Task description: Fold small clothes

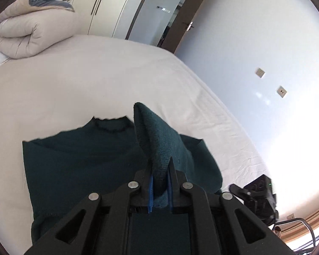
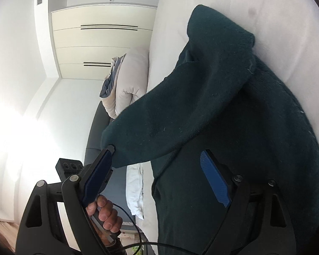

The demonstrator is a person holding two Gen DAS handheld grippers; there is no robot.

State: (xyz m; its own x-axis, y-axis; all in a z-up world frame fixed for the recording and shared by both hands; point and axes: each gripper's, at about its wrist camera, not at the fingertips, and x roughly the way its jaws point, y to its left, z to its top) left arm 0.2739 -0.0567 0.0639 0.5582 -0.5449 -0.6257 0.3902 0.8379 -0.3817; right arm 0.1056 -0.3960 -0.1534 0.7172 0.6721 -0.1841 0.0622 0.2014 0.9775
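A dark green knit sweater point(image 1: 74, 165) lies flat on the white bed point(image 1: 95, 80), collar pointing away from me. My left gripper point(image 1: 160, 170) is shut on one sleeve point(image 1: 157, 136), which stands up in a cone between its blue pads. In the right wrist view the raised sleeve point(image 2: 180, 114) stretches across the frame, its end beside the left fingertip of my right gripper point(image 2: 157, 150). That gripper is open, its blue pads point(image 2: 215, 179) wide apart and pressing on nothing. A hand point(image 2: 105, 212) grips a handle behind it.
A rolled beige duvet point(image 1: 32, 31) lies at the far corner of the bed, also visible as the duvet point(image 2: 129, 80) in the right wrist view. Cream wardrobe doors point(image 2: 100, 42) and a brown door point(image 1: 187, 21) stand beyond. The other gripper's black housing point(image 1: 259, 193) hovers at the bed's right edge.
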